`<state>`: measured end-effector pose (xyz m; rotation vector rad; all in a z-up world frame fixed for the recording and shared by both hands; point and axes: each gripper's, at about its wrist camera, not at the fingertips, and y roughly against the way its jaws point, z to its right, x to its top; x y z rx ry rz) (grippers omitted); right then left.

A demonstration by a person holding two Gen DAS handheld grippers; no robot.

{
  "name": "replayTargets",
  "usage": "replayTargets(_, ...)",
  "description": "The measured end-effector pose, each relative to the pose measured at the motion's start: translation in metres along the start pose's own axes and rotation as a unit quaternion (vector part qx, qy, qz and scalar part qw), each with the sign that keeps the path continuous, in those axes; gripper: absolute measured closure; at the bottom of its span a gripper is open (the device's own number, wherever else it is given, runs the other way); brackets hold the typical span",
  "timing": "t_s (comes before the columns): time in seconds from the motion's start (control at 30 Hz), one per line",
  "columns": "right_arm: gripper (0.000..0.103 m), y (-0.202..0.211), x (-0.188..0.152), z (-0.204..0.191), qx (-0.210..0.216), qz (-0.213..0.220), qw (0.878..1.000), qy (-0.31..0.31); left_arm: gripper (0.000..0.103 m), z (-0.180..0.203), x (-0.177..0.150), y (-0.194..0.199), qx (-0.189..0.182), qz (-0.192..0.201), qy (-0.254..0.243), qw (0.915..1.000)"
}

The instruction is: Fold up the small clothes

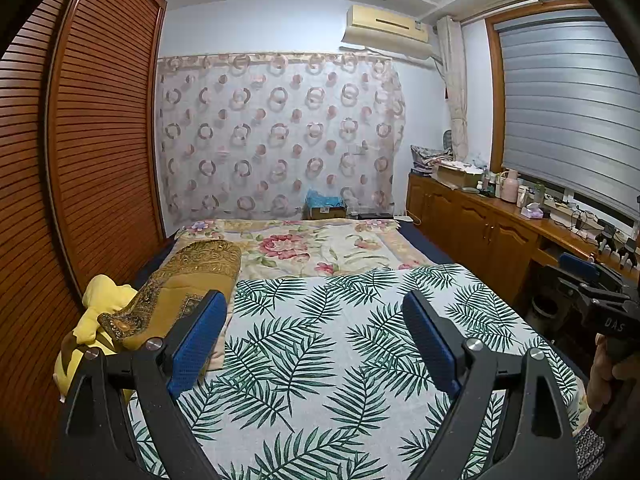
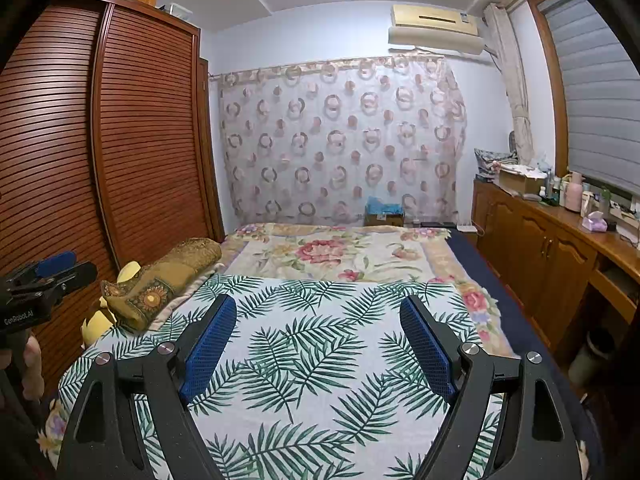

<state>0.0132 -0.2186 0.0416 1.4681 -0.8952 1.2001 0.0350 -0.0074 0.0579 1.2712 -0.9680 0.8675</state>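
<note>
My left gripper (image 1: 316,308) is open and empty, held above a white sheet with green palm leaves (image 1: 340,340) spread on the bed. My right gripper (image 2: 318,312) is also open and empty above the same sheet (image 2: 316,352). The right gripper shows at the right edge of the left wrist view (image 1: 592,284), and the left gripper at the left edge of the right wrist view (image 2: 44,276). No small garment lies on the sheet in either view.
A rolled brown patterned blanket (image 1: 188,280) and a yellow cloth (image 1: 104,300) lie at the bed's left side by the slatted wardrobe (image 1: 80,160). A floral quilt (image 1: 304,248) covers the far bed. A wooden cabinet with clutter (image 1: 500,232) runs along the right.
</note>
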Motion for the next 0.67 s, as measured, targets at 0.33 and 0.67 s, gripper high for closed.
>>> replayTargets(0.33, 0.018, -0.0006, -0.0002, 0.0021, -0.001, 0.001, 1.0, 0.001, 0.013, -0.0003, -0.0004, 0.0001, -0.001, 0.0, -0.001, 1.0)
replayTargets(0.67, 0.018, -0.0004, -0.0005, 0.0046, 0.0, 0.001, 1.0, 0.0, 0.013, -0.001, 0.0006, 0.0004, 0.0, 0.001, 0.0, 1.0)
